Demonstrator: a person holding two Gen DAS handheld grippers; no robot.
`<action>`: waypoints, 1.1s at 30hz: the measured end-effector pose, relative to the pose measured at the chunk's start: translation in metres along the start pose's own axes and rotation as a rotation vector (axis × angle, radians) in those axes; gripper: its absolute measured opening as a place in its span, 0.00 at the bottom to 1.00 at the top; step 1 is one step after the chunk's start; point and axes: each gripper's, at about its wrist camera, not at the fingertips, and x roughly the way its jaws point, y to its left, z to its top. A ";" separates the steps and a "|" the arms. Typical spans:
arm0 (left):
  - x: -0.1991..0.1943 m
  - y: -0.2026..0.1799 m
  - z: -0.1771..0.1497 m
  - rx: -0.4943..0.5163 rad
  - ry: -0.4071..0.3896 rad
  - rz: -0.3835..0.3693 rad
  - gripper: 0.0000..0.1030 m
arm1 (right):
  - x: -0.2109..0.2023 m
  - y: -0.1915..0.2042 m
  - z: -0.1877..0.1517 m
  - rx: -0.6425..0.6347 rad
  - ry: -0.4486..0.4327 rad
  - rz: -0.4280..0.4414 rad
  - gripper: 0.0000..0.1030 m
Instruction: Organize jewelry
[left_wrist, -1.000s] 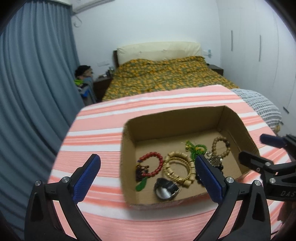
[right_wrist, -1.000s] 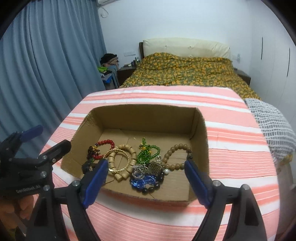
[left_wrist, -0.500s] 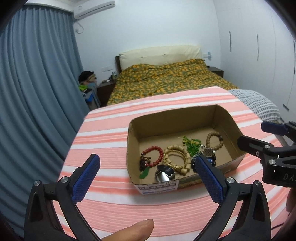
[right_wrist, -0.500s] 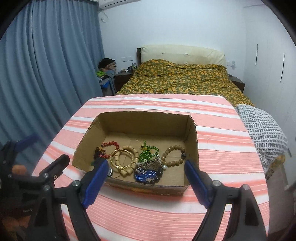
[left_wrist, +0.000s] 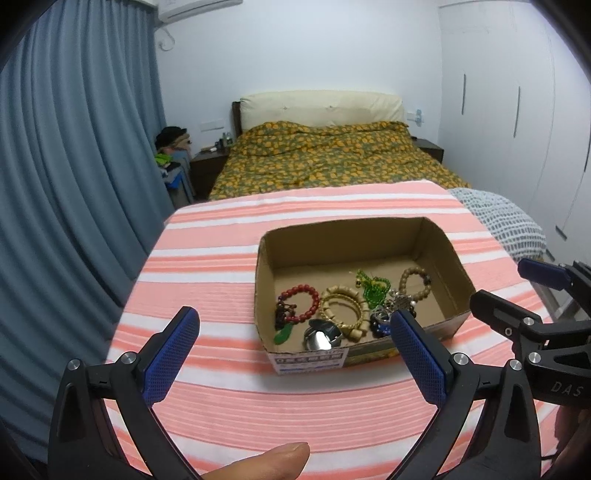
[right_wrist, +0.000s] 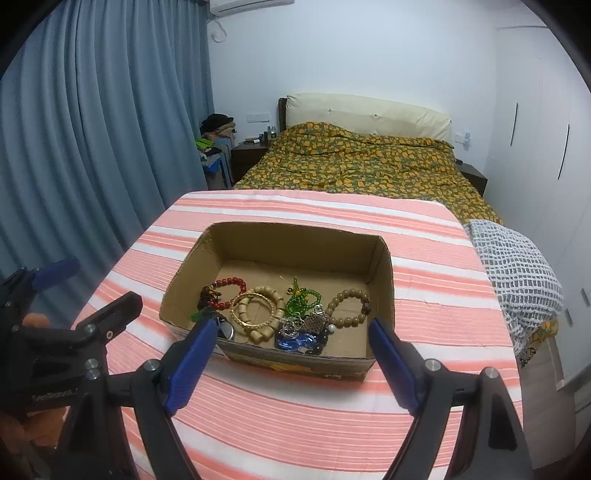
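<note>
An open cardboard box (left_wrist: 454, 269) (right_wrist: 384, 266) stands on the striped table. In it lie a red bead bracelet (left_wrist: 301, 304) (right_wrist: 231, 291), a gold and wooden bangle set (left_wrist: 341, 312) (right_wrist: 255, 312), a green bead piece (left_wrist: 373, 290) (right_wrist: 299, 299), a brown bead bracelet (left_wrist: 415, 282) (right_wrist: 349, 306), a silver watch (left_wrist: 321, 336) and blue and silver pieces (right_wrist: 299, 338). My left gripper (left_wrist: 295, 339) is open and empty, short of the box. My right gripper (right_wrist: 291, 350) is open and empty, at the box's near wall.
The table has a pink and white striped cloth (left_wrist: 207, 266) (right_wrist: 436, 258). A grey checked blanket (right_wrist: 517, 266) hangs at its right. A bed (left_wrist: 325, 158) stands behind, blue curtains (left_wrist: 66, 184) at the left. A thumb (left_wrist: 266, 461) shows at the bottom.
Both grippers have pulled back and up from the box, so it looks smaller and farther. The jewelry has not moved. Both stay open.
</note>
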 end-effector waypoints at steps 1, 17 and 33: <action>-0.002 0.001 0.000 -0.003 0.000 0.000 1.00 | -0.002 0.001 0.001 -0.004 -0.003 -0.001 0.83; -0.019 0.017 0.001 -0.014 -0.007 0.028 1.00 | -0.017 0.016 0.002 -0.035 -0.026 0.016 0.83; -0.023 0.020 0.005 -0.012 -0.007 0.038 1.00 | -0.025 0.020 0.004 -0.049 -0.028 0.011 0.83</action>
